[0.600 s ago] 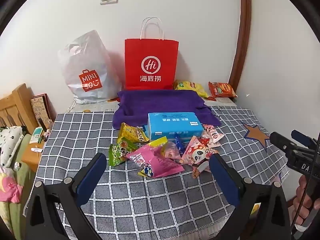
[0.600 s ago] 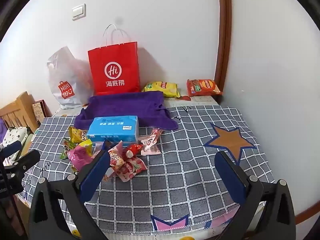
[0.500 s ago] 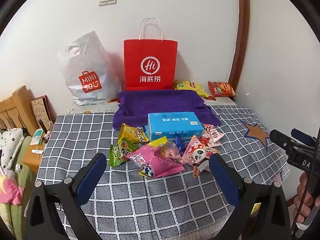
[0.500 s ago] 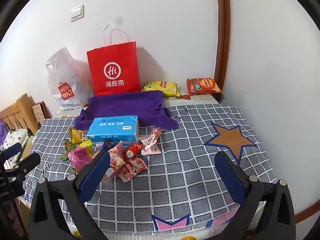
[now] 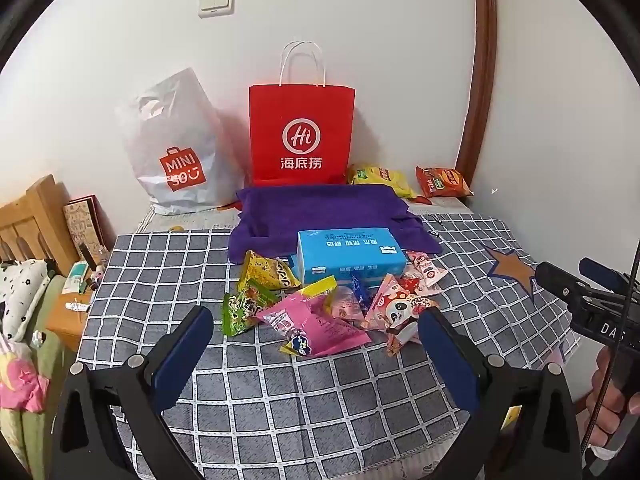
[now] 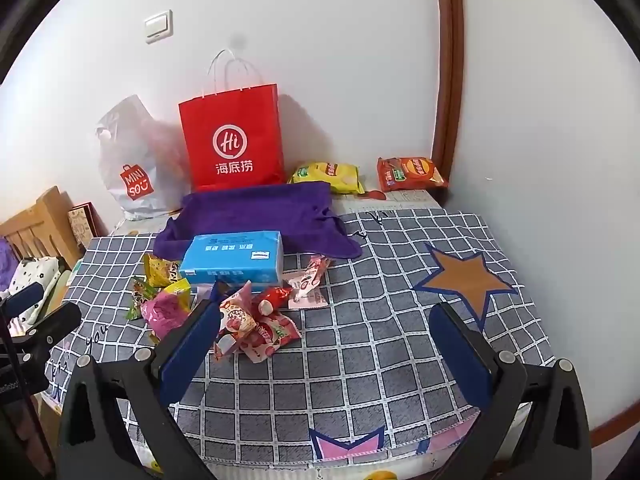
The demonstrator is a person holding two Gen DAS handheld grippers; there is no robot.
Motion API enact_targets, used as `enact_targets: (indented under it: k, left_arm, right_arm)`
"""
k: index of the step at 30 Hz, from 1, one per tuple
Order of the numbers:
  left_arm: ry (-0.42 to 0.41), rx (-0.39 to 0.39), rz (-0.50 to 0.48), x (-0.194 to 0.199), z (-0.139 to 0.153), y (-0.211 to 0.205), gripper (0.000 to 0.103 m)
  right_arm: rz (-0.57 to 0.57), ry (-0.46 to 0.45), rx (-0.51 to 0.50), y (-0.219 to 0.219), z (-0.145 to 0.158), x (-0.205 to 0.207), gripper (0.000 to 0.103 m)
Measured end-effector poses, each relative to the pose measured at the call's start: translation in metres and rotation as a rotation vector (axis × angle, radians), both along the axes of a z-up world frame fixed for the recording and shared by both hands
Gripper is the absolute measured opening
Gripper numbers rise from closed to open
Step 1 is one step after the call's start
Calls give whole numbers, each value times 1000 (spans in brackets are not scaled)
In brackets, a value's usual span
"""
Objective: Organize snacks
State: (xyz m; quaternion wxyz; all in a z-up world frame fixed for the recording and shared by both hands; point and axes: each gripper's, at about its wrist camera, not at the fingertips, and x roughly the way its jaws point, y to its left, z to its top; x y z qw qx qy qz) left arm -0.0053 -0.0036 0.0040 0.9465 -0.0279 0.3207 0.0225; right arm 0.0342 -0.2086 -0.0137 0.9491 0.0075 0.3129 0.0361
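Note:
A heap of small snack packets lies on the grey checked tablecloth (image 5: 280, 396): a pink packet (image 5: 316, 326), a green one (image 5: 244, 306), a yellow one (image 5: 266, 272) and a panda packet (image 5: 394, 308). It sits in front of a blue tissue pack (image 5: 346, 254). My left gripper (image 5: 316, 354) is open and empty, just short of the heap. My right gripper (image 6: 324, 346) is open and empty, with the strawberry packets (image 6: 260, 328) by its left finger. A yellow chip bag (image 6: 328, 174) and a red chip bag (image 6: 410, 172) lie at the back.
A purple towel-lined tray (image 5: 324, 208) sits behind the tissue pack. A red paper bag (image 5: 302, 132) and a white Miniso bag (image 5: 176, 148) stand against the wall. A wooden headboard (image 5: 32, 216) and bedding are on the left. The right wall is close.
Both views have shifted slightly, so the grippers have drifted a little. Nothing on the table moved and both grippers stay open.

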Motion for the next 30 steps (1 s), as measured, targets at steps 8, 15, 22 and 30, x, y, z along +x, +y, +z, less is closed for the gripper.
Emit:
enact_targets:
  k: [8, 15, 22, 30]
  left_arm:
    - [-4, -4, -3, -1, 4, 0, 103]
    - [-9, -6, -8, -1, 7, -1, 103]
    - [-20, -9, -12, -3, 8, 1, 103]
    - [-15, -13, -6, -4, 8, 4, 103]
  right_arm:
    - [8, -7, 1, 1, 2, -3, 102]
    - [11, -9, 3, 3, 3, -3, 102]
    - [22, -11, 12, 4, 4, -5, 102]
    - [30, -6, 21, 6, 3, -5, 102]
